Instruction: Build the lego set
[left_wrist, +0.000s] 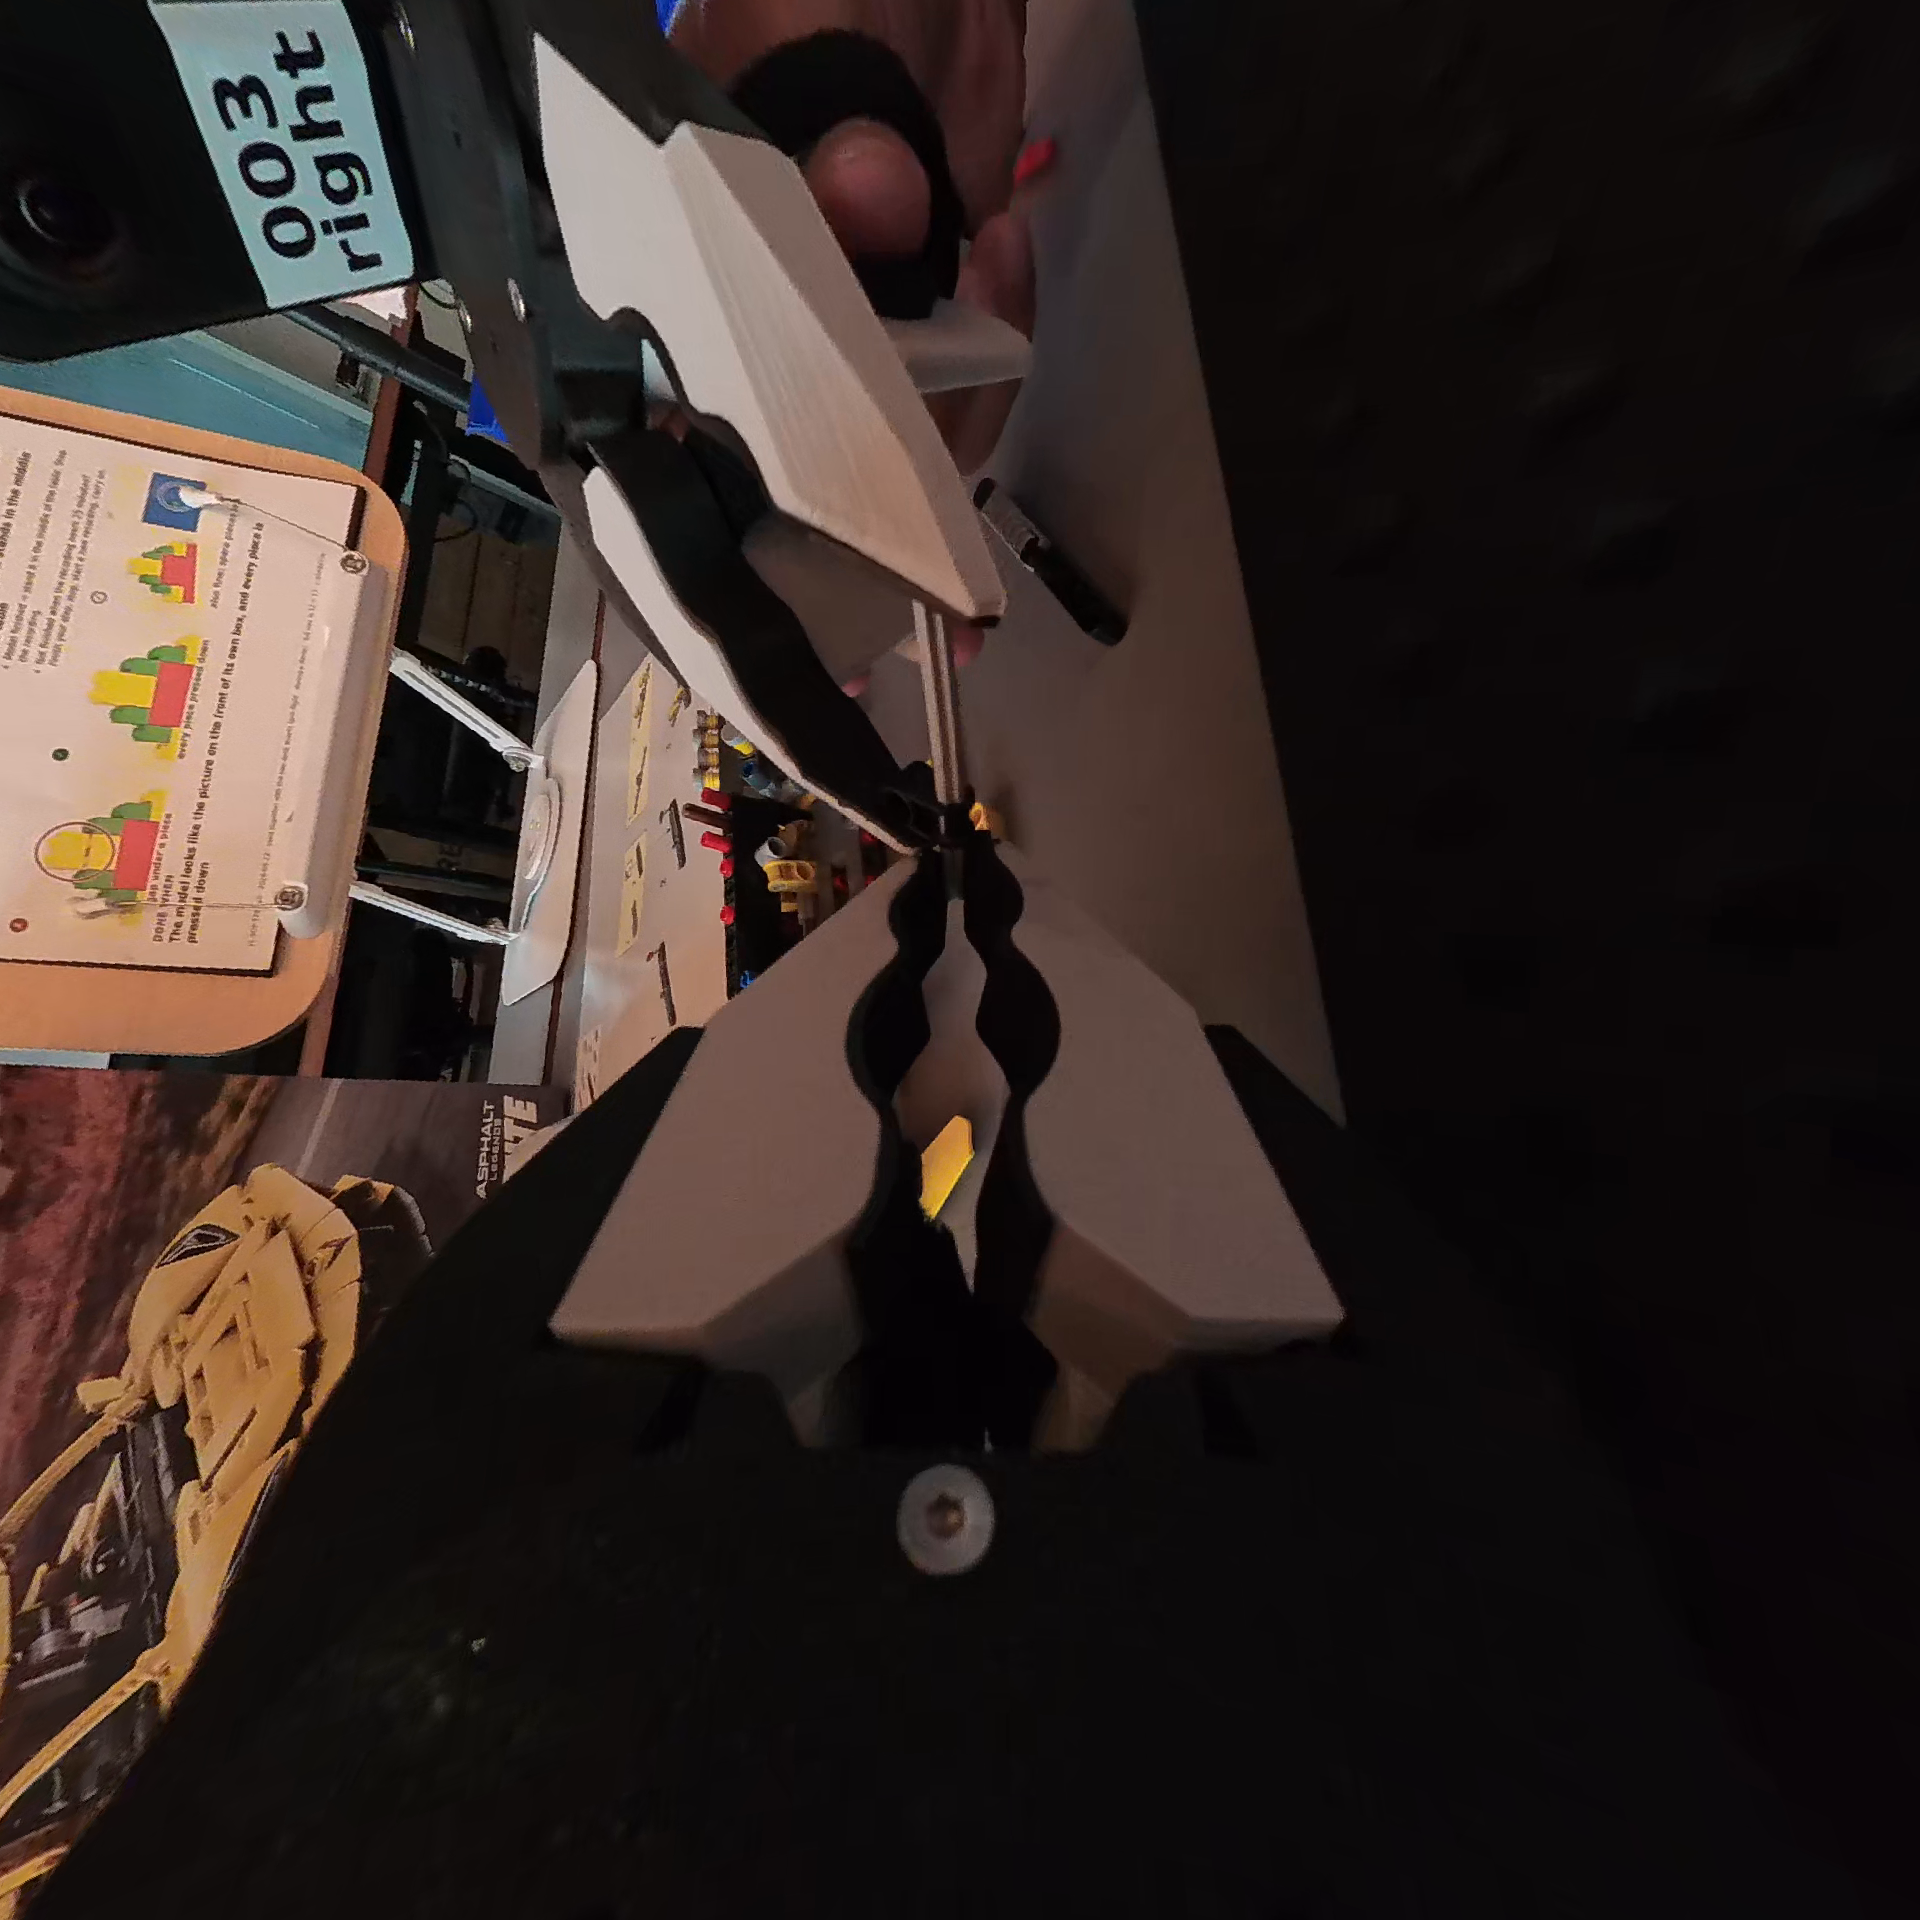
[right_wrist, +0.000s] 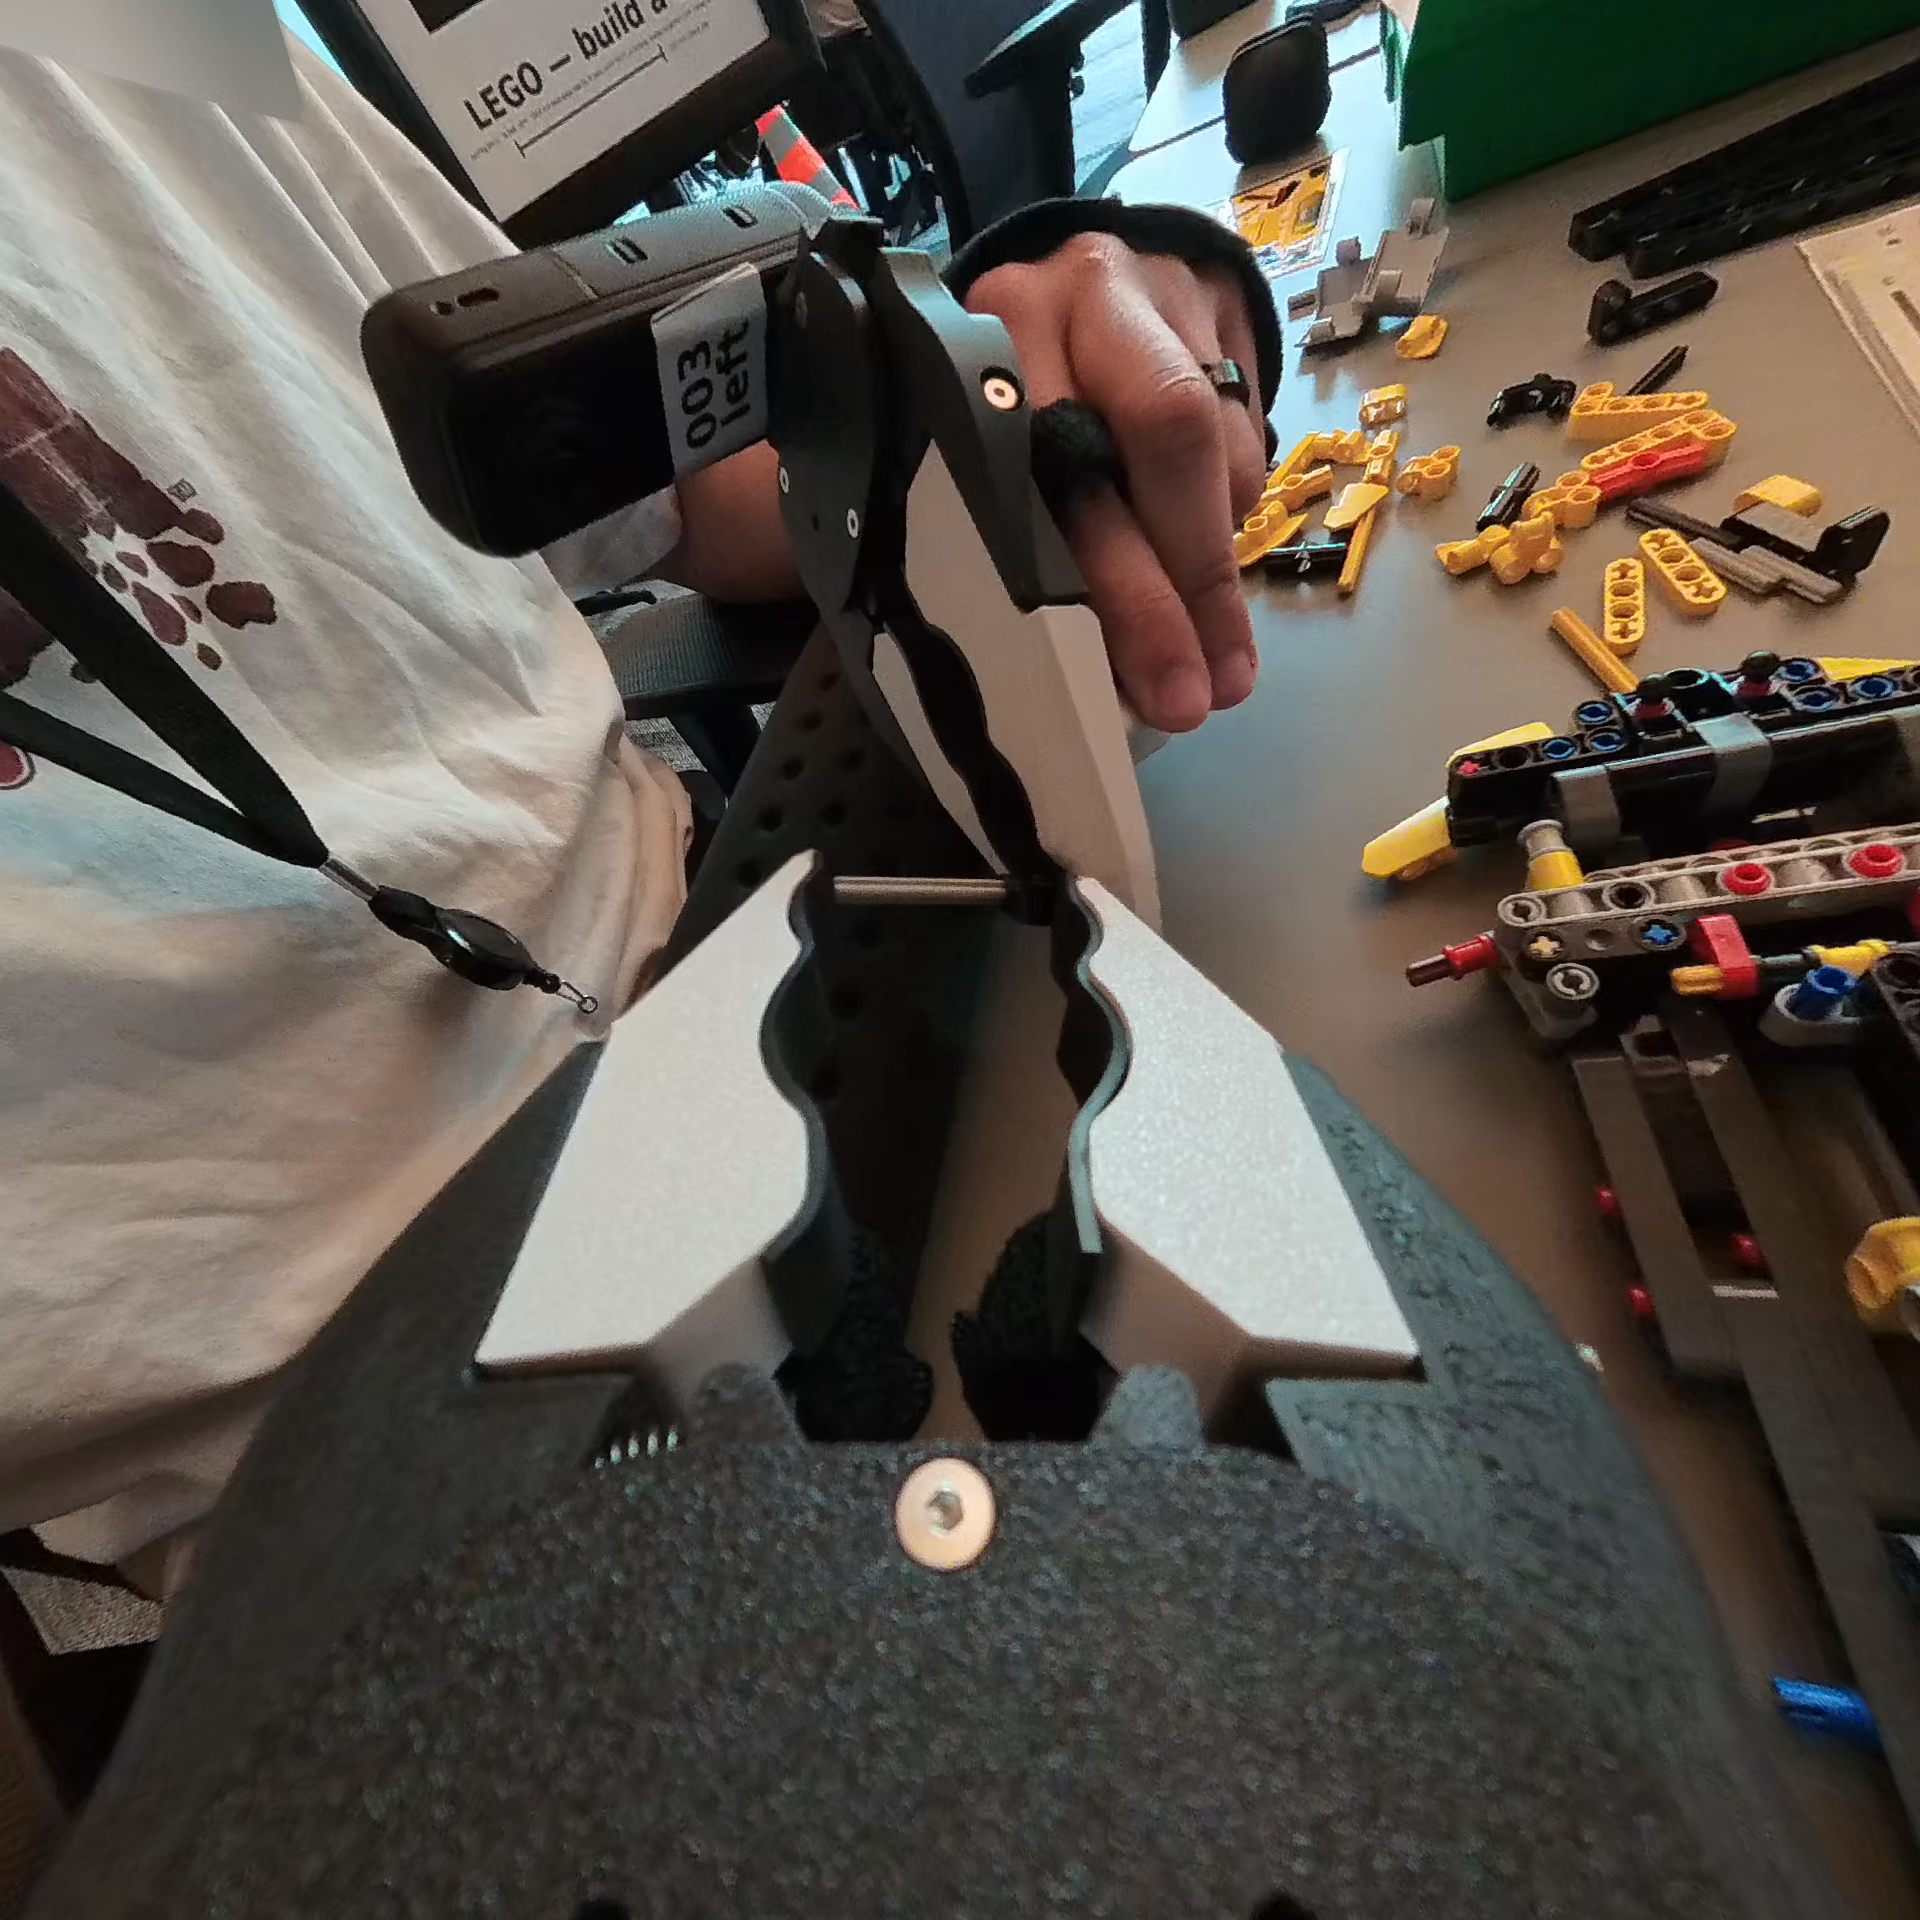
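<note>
The left claw (left_wrist: 948, 847) was closed down on a small black connector (right_wrist: 1032, 896), from which a smooth grey axle (right_wrist: 914, 889) projected. The right claw (right_wrist: 945, 878) was held moderately open, with the axle lying across the gap between its tips; whether it touched the axle could not be told. Both claws were formed of flat pale-grey fingers lined with wavy black pads, on rough, grainy black bodies.

In the right wrist view, a partly built black, grey and yellow model (right_wrist: 1683, 758) was set on the grey desk (right_wrist: 1299, 727) at 3 o'clock, and loose yellow beams (right_wrist: 1652, 426) were scattered at 1 o'clock. A pale printed label (right_wrist: 712, 390) was fixed to the left camera housing at 11 o'clock.

In the left wrist view, a box (left_wrist: 208, 1351) picturing a yellow car was seen at 8 o'clock, and a printed instruction card (left_wrist: 177, 707) at 10 o'clock.
</note>
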